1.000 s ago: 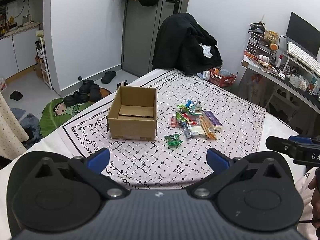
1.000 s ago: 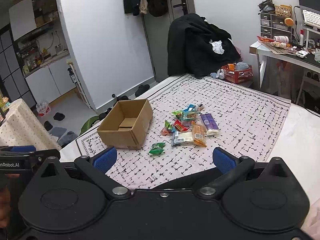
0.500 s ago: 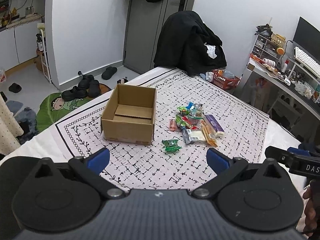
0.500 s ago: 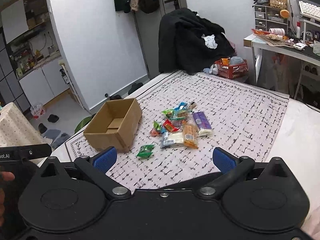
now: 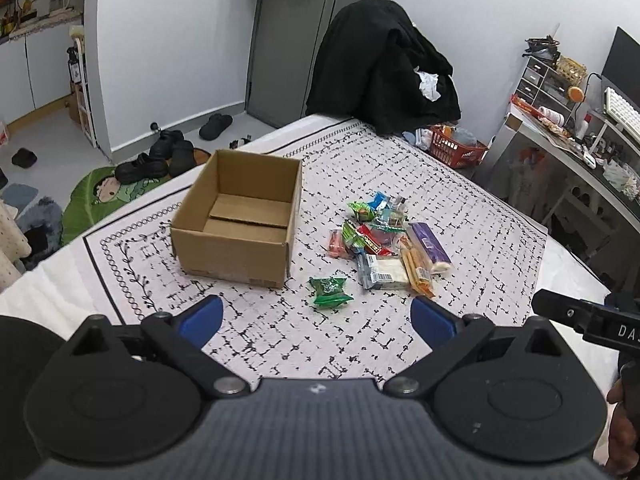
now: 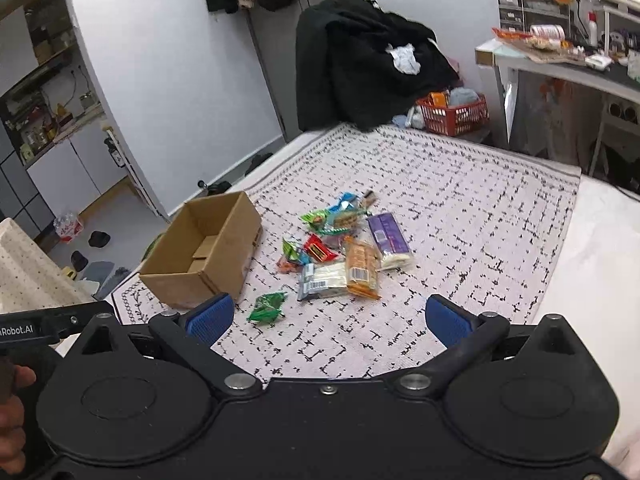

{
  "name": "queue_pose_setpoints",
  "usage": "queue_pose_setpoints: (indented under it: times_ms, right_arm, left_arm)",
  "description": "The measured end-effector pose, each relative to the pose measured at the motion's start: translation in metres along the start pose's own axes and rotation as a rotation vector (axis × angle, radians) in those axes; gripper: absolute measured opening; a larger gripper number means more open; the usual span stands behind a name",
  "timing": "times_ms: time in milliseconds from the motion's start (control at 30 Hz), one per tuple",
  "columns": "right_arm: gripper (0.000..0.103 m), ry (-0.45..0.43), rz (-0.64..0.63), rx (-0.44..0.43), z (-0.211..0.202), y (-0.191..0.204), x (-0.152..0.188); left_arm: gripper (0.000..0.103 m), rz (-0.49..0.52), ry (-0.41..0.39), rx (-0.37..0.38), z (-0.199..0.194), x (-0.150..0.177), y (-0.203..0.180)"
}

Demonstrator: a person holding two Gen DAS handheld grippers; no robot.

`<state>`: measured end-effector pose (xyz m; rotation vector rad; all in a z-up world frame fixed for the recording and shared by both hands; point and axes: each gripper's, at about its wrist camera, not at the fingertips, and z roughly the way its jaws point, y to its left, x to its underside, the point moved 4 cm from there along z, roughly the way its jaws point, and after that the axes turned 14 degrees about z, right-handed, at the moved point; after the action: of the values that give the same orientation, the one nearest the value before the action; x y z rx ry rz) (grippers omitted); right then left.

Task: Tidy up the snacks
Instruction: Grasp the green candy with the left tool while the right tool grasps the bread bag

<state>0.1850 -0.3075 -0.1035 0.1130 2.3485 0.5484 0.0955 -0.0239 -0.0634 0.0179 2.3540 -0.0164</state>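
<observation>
Bedroom clutter frames a bed covered with a white patterned cloth (image 5: pixel 460 200), on which an open cardboard box (image 5: pixel 240 220) is seen beside a loose pile of snacks (image 5: pixel 384 244). Nothing is seen inside the box except its folded bottom flaps. Both hand-held tools are held above the near edge of the cloth, well short of the pile: the left gripper (image 5: pixel 316 316) and the right gripper (image 6: pixel 328 316) are each shown with blue pads spread wide and nothing between them.

A green packet (image 5: pixel 330 291) is seen lying apart from the pile, on the near side, just ahead of both grippers and between the pile and the box's near corner. In the left view it is almost centred between the fingers; in the right view it sits towards the left finger, so the left gripper is judged the better lined up. The packet's longer side is seen running roughly across the left gripper's line of approach.

Behind it, an orange packet (image 6: pixel 362 266) and a purple packet (image 6: pixel 388 236) lie with their long axes pointing away from the grippers. No obstacle is seen between the fingers and the green packet; the box stands to its left, close enough for a short carry.
</observation>
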Motion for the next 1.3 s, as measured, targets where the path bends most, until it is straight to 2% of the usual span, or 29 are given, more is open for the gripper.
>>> queue_pose_setpoints:
  times_ms: [333, 533, 900, 1300]
  right_arm:
    - [0.103, 0.025, 0.057, -0.049, 0.037, -0.014, -0.013]
    - [0.103, 0.021, 0.063, -0.027, 0.06, -0.021, -0.017]
    - [0.101, 0.09, 0.179, -0.055, 0.108, -0.037, -0.019]
    - [0.088, 0.193, 0.298, -0.071, 0.168, -0.057, -0.021]
  left_arm:
    - [0.1, -0.015, 0.045, -0.025, 0.039, -0.011, -0.013]
    - [0.096, -0.022, 0.077, -0.021, 0.064, -0.018, -0.022]
    - [0.086, -0.036, 0.161, -0.044, 0.115, -0.024, -0.033]
    - [0.069, -0.095, 0.259, -0.07, 0.178, -0.029, -0.039]
